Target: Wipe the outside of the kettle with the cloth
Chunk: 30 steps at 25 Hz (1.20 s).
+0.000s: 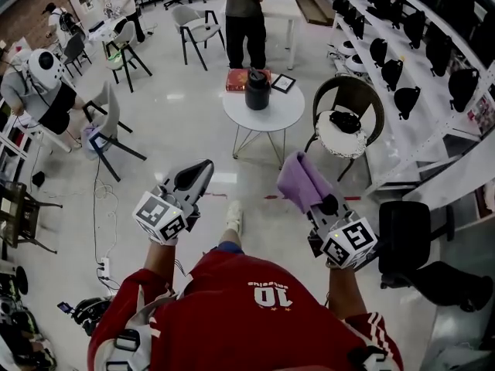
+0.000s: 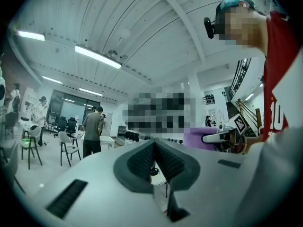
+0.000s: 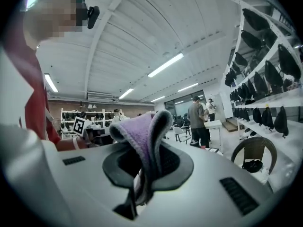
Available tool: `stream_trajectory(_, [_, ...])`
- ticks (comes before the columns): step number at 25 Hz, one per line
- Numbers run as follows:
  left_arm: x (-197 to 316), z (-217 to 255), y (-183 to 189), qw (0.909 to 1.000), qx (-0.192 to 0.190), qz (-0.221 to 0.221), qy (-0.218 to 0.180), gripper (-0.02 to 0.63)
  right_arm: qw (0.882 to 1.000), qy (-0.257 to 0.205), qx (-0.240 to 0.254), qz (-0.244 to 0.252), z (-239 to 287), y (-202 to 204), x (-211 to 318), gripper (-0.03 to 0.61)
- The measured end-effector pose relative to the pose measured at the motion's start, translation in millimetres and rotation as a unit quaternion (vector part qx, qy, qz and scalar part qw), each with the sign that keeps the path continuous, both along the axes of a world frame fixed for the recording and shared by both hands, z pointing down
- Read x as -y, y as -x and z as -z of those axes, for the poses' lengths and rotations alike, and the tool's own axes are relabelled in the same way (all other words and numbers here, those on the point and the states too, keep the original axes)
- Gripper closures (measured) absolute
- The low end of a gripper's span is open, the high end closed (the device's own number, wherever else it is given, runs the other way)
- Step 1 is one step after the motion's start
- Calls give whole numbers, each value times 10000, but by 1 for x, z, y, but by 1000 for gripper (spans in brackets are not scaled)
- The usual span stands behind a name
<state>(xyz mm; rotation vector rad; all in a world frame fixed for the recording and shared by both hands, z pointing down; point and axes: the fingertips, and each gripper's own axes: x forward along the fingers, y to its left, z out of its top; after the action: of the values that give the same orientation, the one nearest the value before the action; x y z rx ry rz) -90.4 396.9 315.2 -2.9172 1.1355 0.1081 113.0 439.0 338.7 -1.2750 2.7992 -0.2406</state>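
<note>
A black kettle (image 1: 257, 90) stands on a small round white table (image 1: 280, 113), far ahead of both grippers. My right gripper (image 1: 312, 195) is shut on a purple cloth (image 1: 300, 179), which bunches up over the jaws. In the right gripper view the cloth (image 3: 142, 132) sticks up between the shut pads of that gripper (image 3: 141, 170). My left gripper (image 1: 201, 170) is held up beside it, and its dark pads meet with nothing between them (image 2: 154, 159). The left gripper view also catches the cloth (image 2: 196, 138) at its right. Both grippers are well short of the kettle.
A red box (image 1: 237, 80) and a small framed picture (image 1: 283, 83) share the table. A person (image 1: 245, 18) stands behind it. A round-backed chair (image 1: 345, 118) is to the table's right, a black office chair (image 1: 410, 242) nearer, grey chairs (image 1: 108, 122) left, shelves (image 1: 433, 45) right.
</note>
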Motion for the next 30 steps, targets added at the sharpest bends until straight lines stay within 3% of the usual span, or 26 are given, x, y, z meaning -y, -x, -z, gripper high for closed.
stream_trajectory(4, [15, -8, 3, 9995, -248, 56, 183, 607, 9999, -22, -115, 59, -5, -2, 16, 532])
stream_trajectory(14, [72, -7, 7, 9997, -147, 51, 169, 606, 9997, -80, -61, -221, 5, -7, 77, 532])
stream_trajectory(19, [124, -4, 3, 9991, -308, -109, 267, 607, 9988, -65, -91, -478, 7, -16, 120, 532])
stream_trajectory(30, [249, 0, 3, 9981, -214, -546, 195, 606, 9969, -61, -207, -757, 19, 1, 228, 532])
